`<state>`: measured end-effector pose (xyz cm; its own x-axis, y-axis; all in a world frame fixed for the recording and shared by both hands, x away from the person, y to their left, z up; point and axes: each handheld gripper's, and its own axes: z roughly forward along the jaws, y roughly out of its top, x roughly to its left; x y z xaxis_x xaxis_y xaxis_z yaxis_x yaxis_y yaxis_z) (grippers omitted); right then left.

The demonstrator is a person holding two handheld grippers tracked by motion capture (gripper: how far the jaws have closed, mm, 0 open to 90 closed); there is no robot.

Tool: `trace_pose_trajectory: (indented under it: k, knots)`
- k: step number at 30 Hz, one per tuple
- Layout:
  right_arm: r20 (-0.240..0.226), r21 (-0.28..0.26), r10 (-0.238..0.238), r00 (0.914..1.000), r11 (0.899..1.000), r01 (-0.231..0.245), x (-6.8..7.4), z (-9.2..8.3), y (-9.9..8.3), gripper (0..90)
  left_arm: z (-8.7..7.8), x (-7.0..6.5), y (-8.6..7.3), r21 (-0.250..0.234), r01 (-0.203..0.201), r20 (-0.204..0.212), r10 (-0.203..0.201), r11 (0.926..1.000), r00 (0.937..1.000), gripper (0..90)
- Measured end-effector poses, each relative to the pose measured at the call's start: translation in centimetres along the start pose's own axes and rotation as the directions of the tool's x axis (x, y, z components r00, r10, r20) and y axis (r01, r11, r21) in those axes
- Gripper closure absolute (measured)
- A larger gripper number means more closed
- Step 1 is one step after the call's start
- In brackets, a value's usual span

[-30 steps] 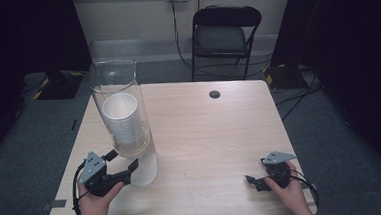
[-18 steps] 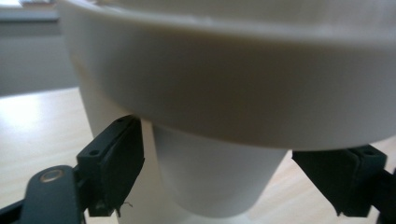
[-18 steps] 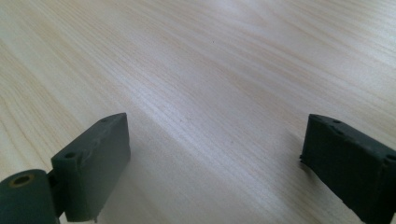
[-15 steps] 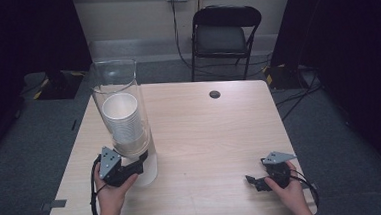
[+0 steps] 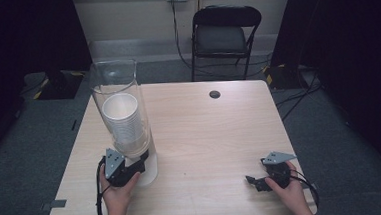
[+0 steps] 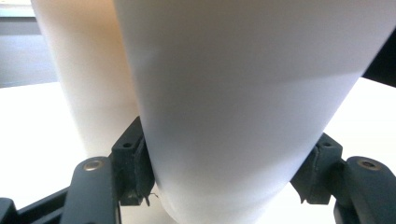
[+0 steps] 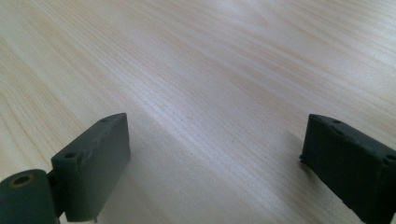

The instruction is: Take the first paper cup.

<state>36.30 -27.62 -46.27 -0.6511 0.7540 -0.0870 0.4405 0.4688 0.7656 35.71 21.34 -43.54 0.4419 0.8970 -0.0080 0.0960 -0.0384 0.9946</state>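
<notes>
Left gripper (image 5: 138,167) clamps the white cup (image 6: 243,107) at your near-left corner of the table (image 5: 215,136).

Your left jaws have just been closing, and both pads now press the cup's lower wall. Just beyond it the clear cylinder (image 5: 120,104) with its stack of paper cups (image 5: 124,119) stands upright, close against the cup and crowding your left hand (image 5: 117,192), which comes in low from the near edge with the gripper pointing away and to the right. Farther right the tabletop is bare wood up to a dark grommet hole (image 5: 214,94); a black chair (image 5: 226,35) stands behind. Your right gripper (image 5: 252,180) rests near the near-right corner, jaws wide apart over wood, pointing left.
</notes>
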Motion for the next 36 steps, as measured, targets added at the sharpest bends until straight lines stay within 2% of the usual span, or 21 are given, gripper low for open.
trace_pose_trajectory:
  k: [3,5,6,13,14,15,16,17,18,19,20,23,24,26,27,29,31,32,34,36]
  knots:
    - [0.000,0.000,-0.001,1.0000,1.000,0.001,0.0,0.0,0.0,7.2,-0.3,0.0,-0.2,0.007,-0.036,-0.014,0.036,0.9993,0.9993,35.3]
    - [-0.001,0.000,-0.002,1.0000,1.000,0.002,0.0,0.0,0.0,7.2,-0.4,-0.1,-0.4,-0.002,-0.042,-0.022,0.042,0.9991,0.9989,36.0]
    - [-0.001,0.000,-0.002,1.0000,1.000,0.002,0.0,0.0,0.0,7.2,-0.3,-0.2,-0.4,-0.007,-0.029,-0.020,0.029,0.9995,0.9994,36.2]
    - [-0.006,0.000,-0.006,1.0000,1.000,0.006,0.0,-0.1,-0.1,7.2,-0.6,-0.2,-0.2,0.035,-0.080,-0.043,0.082,0.9962,0.9957,37.0]
    - [-0.006,0.000,-0.006,1.0000,1.000,0.006,0.0,-0.1,-0.1,7.2,-0.4,-0.2,-0.5,0.135,-0.118,-0.057,0.127,0.9838,0.9903,37.0]
    - [-0.006,0.000,-0.006,1.0000,1.000,0.006,0.0,-0.1,-0.1,7.2,-0.1,0.2,-1.8,0.307,-0.150,-0.042,0.171,0.9397,0.9844,37.5]
    - [-0.006,0.000,-0.007,1.0000,1.000,0.007,0.0,-0.1,-0.1,7.2,0.0,0.4,-3.4,0.344,-0.141,-0.042,0.165,0.9283,0.9853,37.4]
    - [-0.006,0.000,-0.008,0.9999,1.000,0.008,0.0,-0.1,-0.1,7.3,-0.6,0.5,-3.2,0.274,-0.116,-0.047,0.134,0.9546,0.9898,37.1]
    - [-0.008,0.000,-0.008,0.9999,1.000,0.008,0.0,-0.1,-0.1,7.3,-0.7,0.3,-3.0,0.226,-0.118,-0.014,0.125,0.9668,0.9921,37.0]
    - [-0.010,0.001,-0.009,0.9999,1.000,0.009,0.0,-0.2,-0.1,7.2,-0.7,0.2,-2.8,0.255,-0.164,-0.005,0.171,0.9529,0.9853,36.8]
    - [-0.010,0.001,-0.010,0.9999,1.000,0.010,0.0,-0.2,-0.2,7.2,-0.7,0.1,-2.8,0.266,-0.171,0.003,0.176,0.9487,0.9844,36.6]
    - [-0.014,0.000,-0.012,0.9998,1.000,0.012,-0.1,-0.1,-0.1,7.1,-1.0,-0.1,-2.8,0.278,-0.175,0.032,0.173,0.9445,0.9844,36.3]
    - [-0.015,0.001,-0.010,0.9998,1.000,0.010,-0.1,-0.1,-0.1,7.2,-1.0,-0.1,-3.0,0.279,-0.161,0.043,0.155,0.9469,0.9870,36.3]
    - [-0.016,0.000,-0.014,0.9998,1.000,0.014,-0.1,-0.1,-0.1,7.2,-0.9,-0.2,-3.4,0.302,-0.156,0.061,0.144,0.9404,0.9876,36.2]
    - [-0.018,0.000,-0.011,0.9998,1.000,0.011,-0.1,-0.1,-0.1,7.2,-1.0,-0.3,-3.4,0.304,-0.173,0.067,0.160,0.9369,0.9849,36.2]
    - [-0.017,0.001,-0.013,0.9998,1.000,0.013,-0.1,-0.1,-0.1,7.2,-1.0,-0.6,-3.4,0.306,-0.160,0.093,0.138,0.9385,0.9861,36.1]
    - [-0.016,0.001,-0.013,0.9998,1.000,0.013,-0.1,-0.1,-0.1,7.2,-1.2,-1.1,-3.2,0.315,-0.189,0.120,0.159,0.9298,0.9800,36.1]
    - [-0.016,0.001,-0.013,0.9998,1.000,0.013,-0.1,-0.1,-0.1,7.2,-1.3,-1.4,-3.2,0.312,-0.190,0.126,0.158,0.9307,0.9793,36.0]
    - [-0.017,0.001,-0.013,0.9998,1.000,0.013,-0.1,-0.1,-0.1,7.2,-1.4,-1.7,-3.2,0.323,-0.199,0.146,0.159,0.9251,0.9764,35.9]
    - [-0.017,0.001,-0.013,0.9998,1.000,0.013,-0.1,-0.1,-0.1,7.2,-1.4,-2.0,-3.3,0.334,-0.220,0.160,0.175,0.9164,0.9715,35.8]
